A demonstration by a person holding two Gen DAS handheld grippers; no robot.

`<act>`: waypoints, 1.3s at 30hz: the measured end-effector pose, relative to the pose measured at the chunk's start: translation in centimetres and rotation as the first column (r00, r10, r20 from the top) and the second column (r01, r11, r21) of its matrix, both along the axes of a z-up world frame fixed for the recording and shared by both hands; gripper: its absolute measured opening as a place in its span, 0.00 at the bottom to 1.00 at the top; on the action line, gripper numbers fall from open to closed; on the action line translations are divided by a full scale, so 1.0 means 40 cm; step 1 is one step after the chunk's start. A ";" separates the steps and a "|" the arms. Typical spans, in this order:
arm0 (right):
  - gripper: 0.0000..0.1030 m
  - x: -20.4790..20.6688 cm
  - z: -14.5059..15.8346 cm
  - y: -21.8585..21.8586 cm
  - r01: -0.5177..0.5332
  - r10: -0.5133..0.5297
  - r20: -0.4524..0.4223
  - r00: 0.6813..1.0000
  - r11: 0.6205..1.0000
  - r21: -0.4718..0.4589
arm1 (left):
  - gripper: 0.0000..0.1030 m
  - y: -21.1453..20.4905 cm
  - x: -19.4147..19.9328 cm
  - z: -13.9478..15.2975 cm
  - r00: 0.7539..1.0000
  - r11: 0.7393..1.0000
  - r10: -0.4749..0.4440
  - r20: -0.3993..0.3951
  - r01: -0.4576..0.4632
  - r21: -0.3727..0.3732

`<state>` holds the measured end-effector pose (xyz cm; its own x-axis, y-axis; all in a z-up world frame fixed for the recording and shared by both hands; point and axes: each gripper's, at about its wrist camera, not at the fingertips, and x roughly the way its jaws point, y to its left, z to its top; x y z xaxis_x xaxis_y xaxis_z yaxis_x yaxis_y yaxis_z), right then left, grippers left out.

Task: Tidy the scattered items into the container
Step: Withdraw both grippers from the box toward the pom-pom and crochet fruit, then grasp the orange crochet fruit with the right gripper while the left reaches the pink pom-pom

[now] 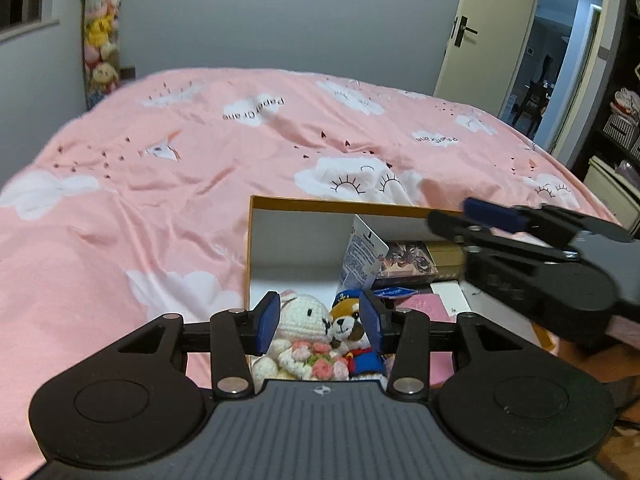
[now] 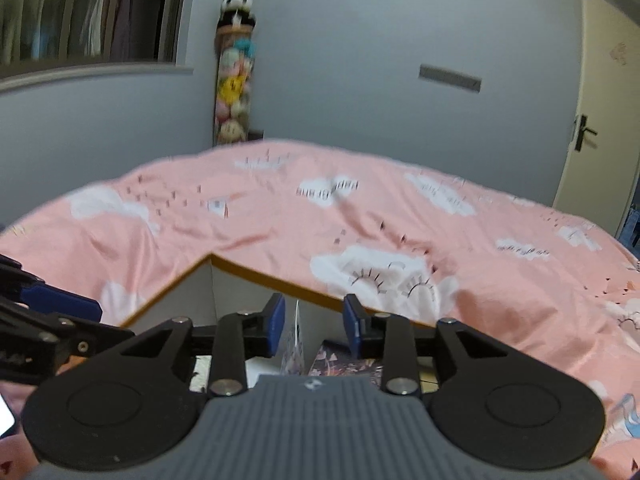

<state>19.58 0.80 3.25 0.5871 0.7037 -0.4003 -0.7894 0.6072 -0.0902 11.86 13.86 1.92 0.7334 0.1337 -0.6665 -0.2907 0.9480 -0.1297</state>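
Both tongs, left [image 1: 318, 322] and right [image 2: 314, 325], hang open and empty above the orange-rimmed cardboard box [image 1: 340, 204]; the white crochet bunny [image 1: 298, 326] and small sailor-suit dog [image 1: 352, 334] sit inside below them, and the pink bed cover [image 1: 140, 208] beyond looks bare.

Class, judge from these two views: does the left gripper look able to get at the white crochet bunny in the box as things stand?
Probably yes. The left gripper hangs open right over the white crochet bunny in the box, nothing between them; the fox plush crowds its right side.

Pink cloud-print bedspread [image 1: 160, 208], tall column of plush toys [image 1: 100, 36] in corner, cream door [image 1: 472, 32] ajar
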 end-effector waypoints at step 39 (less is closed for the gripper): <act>0.57 -0.118 -0.272 -0.212 0.078 -0.149 -0.391 0.908 0.979 -0.191 | 0.66 -0.218 -0.068 -0.305 0.958 0.996 -0.079 -0.277 0.088 0.020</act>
<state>14.86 -7.70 -7.64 0.4234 0.5442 -0.7242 -0.7065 0.6988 0.1120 9.13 5.16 -10.28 0.5314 0.1045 -0.8407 -0.2307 0.9727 -0.0250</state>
